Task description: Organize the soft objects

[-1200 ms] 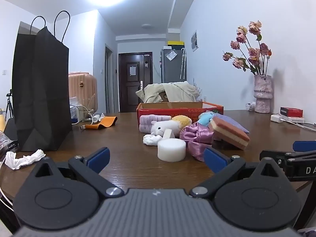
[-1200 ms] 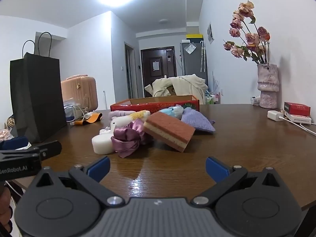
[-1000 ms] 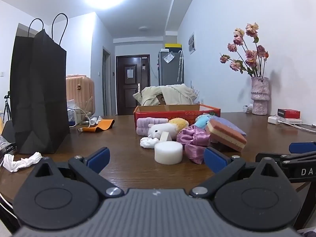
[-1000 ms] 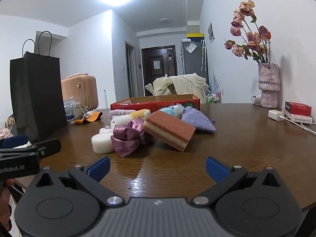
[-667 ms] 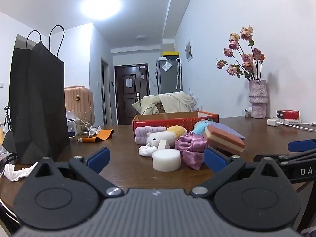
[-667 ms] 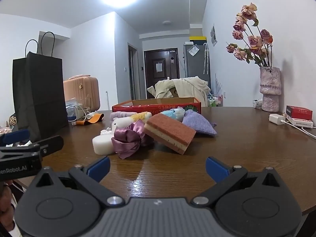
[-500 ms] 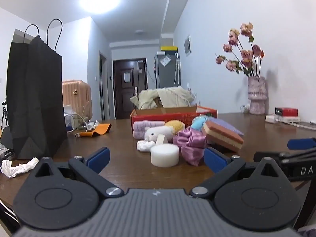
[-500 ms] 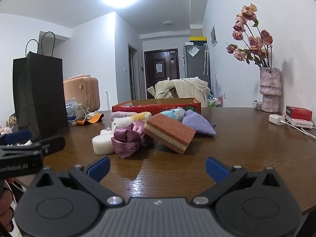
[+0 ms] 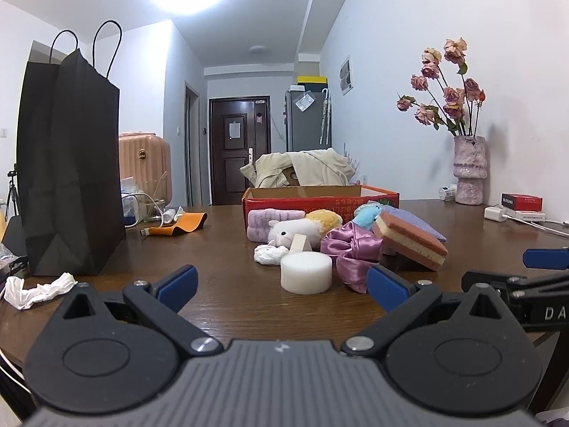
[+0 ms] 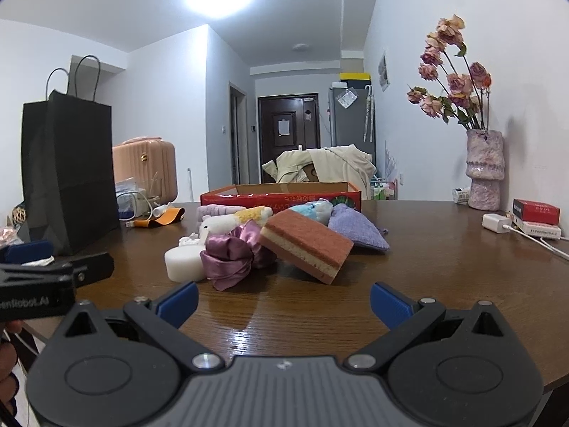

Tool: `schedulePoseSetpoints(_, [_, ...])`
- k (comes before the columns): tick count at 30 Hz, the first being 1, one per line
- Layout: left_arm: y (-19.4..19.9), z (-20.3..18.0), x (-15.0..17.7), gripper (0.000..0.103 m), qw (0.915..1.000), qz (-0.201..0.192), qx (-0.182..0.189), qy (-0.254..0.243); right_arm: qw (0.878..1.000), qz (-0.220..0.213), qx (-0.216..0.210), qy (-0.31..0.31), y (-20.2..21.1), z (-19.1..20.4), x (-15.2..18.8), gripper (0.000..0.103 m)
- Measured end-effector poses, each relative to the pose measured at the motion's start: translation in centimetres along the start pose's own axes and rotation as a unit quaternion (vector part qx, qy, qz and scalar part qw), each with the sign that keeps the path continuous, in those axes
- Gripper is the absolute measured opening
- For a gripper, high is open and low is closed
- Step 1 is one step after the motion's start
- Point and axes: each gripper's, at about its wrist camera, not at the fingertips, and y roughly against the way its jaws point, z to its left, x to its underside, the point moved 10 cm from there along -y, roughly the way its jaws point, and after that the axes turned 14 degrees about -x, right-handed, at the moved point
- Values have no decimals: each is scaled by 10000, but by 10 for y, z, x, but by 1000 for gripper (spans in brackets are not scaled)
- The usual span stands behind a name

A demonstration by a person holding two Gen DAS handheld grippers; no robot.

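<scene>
A heap of soft things lies mid-table before a red cardboard box: a white foam cylinder, a purple satin scrunchie, a red-and-cream sponge, a white plush toy, a lilac towel roll, a blue plush and a lilac pouch. My left gripper is open, low at the near table edge, just short of the foam cylinder. My right gripper is open too, a little short of the sponge and scrunchie. Neither holds anything.
A tall black paper bag stands at the left with crumpled white paper by it. An orange strap and cables lie behind. A vase of dried roses, a charger and small boxes sit at the far right.
Both grippers have drifted only slightly; the left view dipped and rose again and has edged a bit closer to the heap. Jaws stay open and the objects have not moved.
</scene>
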Motion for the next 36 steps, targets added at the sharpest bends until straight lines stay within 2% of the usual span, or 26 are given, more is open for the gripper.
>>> schedulePoseSetpoints(36, [1,-1,2,103,10000,37,35,-41,9999,56,-16,-92,-1,-4,4,103])
